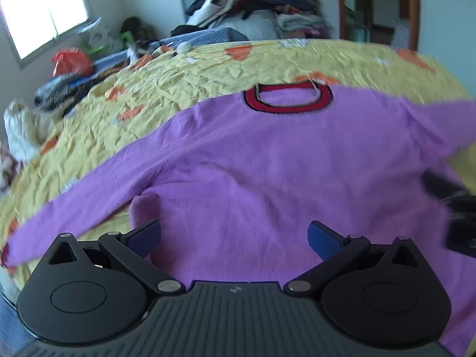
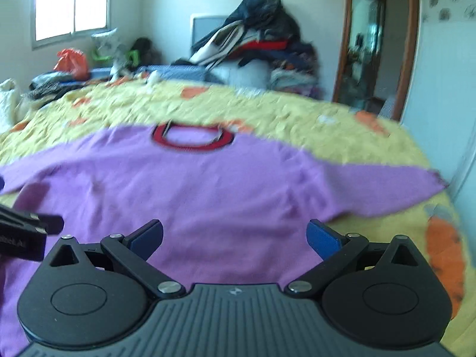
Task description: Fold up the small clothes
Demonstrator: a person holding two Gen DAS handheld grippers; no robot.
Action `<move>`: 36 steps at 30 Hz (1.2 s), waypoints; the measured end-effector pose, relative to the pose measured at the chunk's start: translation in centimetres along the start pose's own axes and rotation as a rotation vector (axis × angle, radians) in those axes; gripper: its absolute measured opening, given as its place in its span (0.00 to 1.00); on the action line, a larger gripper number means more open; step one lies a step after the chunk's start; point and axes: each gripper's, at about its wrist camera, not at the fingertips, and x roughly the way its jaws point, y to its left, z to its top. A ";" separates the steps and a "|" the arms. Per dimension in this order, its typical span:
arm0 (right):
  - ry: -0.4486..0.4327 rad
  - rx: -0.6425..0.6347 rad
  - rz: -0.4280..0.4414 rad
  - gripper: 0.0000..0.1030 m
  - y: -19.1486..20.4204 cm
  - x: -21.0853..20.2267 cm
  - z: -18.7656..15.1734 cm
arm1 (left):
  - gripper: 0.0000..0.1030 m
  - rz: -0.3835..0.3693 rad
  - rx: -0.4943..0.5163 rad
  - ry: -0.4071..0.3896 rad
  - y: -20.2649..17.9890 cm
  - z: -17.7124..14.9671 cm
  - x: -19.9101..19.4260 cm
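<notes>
A small purple sweater [image 1: 253,160] with a red and black collar [image 1: 287,98] lies flat on the yellow bedspread [image 1: 178,86], sleeves spread to both sides. My left gripper [image 1: 234,238] hovers open over the sweater's lower left part, nothing between its blue pads. In the right wrist view the same purple sweater [image 2: 184,184] fills the middle, its collar [image 2: 192,138] at the far end. Over its lower right part my right gripper [image 2: 235,238] stands open and empty. Each gripper shows as a dark shape at the edge of the other's view.
A tall pile of clothes [image 2: 255,47] rises beyond the bed's far edge. More bundles and an orange bag [image 2: 71,62] lie at the far left under a window. A wooden door frame [image 2: 407,44] stands at the right.
</notes>
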 end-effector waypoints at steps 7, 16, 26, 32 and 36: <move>0.015 0.011 0.077 1.00 -1.1 2.6 0.1 | 1.00 0.046 -0.062 0.005 1.2 1.8 1.7; 0.070 0.052 0.001 1.00 -1.5 4.4 -1.0 | 1.00 0.028 -0.155 0.015 3.2 3.0 2.9; 0.045 0.070 -0.104 1.00 -0.4 2.4 -1.2 | 1.00 -0.039 -0.135 0.033 3.3 3.0 3.5; 0.064 0.015 -0.137 1.00 0.5 2.8 -1.2 | 1.00 -0.055 -0.137 0.040 3.4 2.8 3.3; 0.075 -0.002 -0.156 1.00 0.1 3.4 -1.5 | 1.00 -0.050 -0.123 0.043 3.1 3.1 3.7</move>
